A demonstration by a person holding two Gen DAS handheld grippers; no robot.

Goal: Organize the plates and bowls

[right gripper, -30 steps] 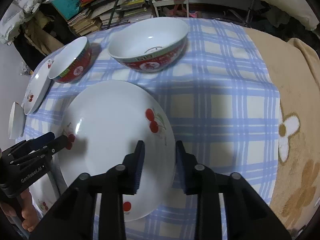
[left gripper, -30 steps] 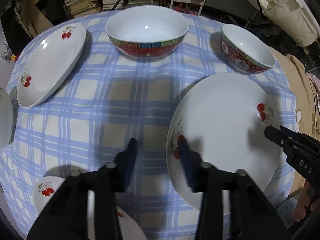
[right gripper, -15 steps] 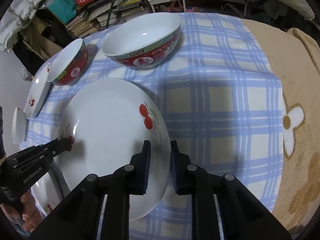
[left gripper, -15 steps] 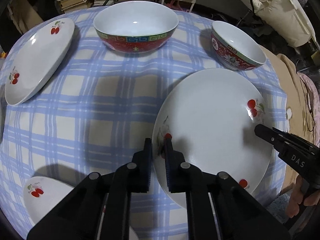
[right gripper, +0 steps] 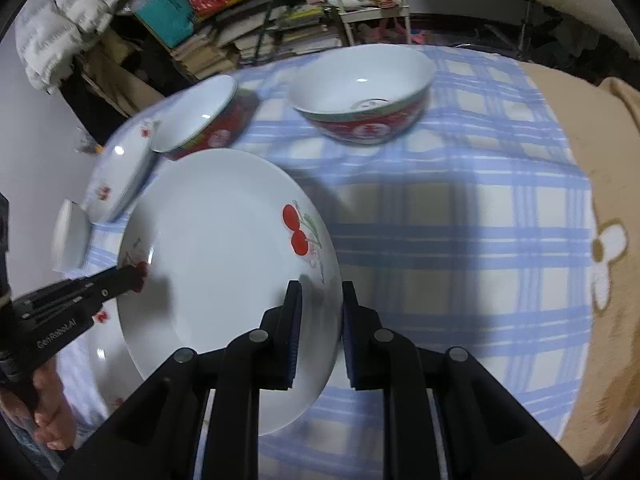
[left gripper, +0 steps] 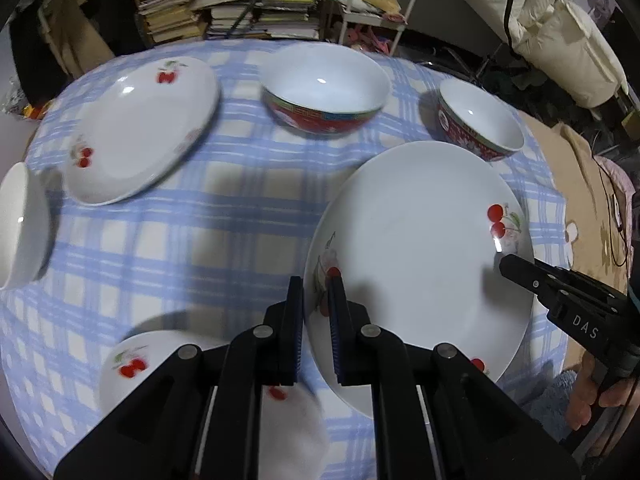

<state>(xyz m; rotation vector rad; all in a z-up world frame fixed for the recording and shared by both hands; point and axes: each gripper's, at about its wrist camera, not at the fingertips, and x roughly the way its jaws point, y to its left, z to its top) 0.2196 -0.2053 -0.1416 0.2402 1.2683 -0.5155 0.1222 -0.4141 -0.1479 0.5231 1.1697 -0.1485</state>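
Large cherry plate (left gripper: 416,240) mid-frame, left gripper (left gripper: 315,292) and right gripper (right gripper: 318,304) each pinching opposite rims (plate tilted), red bowls (left gripper: 325,90) upper frame.

Dim room, overhead light: small glints sit inside the large bowl (left gripper: 324,88) and soft shadows fall across the table (left gripper: 224,216). Fisheye bending darkens every corner. The dishes beyond each gripper are smeared by motion blur.

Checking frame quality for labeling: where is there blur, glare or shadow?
Left wrist view: small plate near the camera is smeared, glints on the big plate rim. Right wrist view: far bowls blurred, a shadow falls across the tablecloth.
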